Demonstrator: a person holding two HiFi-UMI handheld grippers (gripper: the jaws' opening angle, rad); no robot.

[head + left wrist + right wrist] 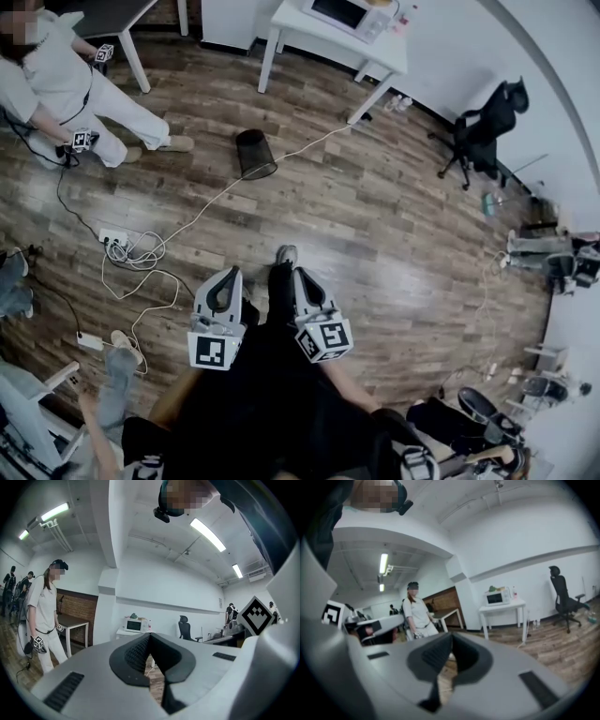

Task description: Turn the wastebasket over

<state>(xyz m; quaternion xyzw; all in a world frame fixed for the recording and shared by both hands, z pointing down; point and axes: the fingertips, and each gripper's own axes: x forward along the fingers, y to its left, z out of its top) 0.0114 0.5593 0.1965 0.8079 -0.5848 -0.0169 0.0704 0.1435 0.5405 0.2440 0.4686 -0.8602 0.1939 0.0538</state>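
The black mesh wastebasket (255, 154) is on the wooden floor well ahead of me, its wider rim towards me; whether it stands or lies tilted I cannot tell. My left gripper (228, 277) and right gripper (302, 277) are held side by side close to my body, far short of the basket, both pointing towards it. In the left gripper view the left gripper (150, 639) has its jaws together with nothing between them. The right gripper (451, 638) looks the same in its own view. The basket is hidden behind the jaws in both gripper views.
A white cable (202, 211) runs across the floor past the basket to a power strip (112, 236). A white table (375, 58) with a microwave (342, 13) stands behind, a black office chair (487, 127) to the right. Another person in white (56, 84) stands far left.
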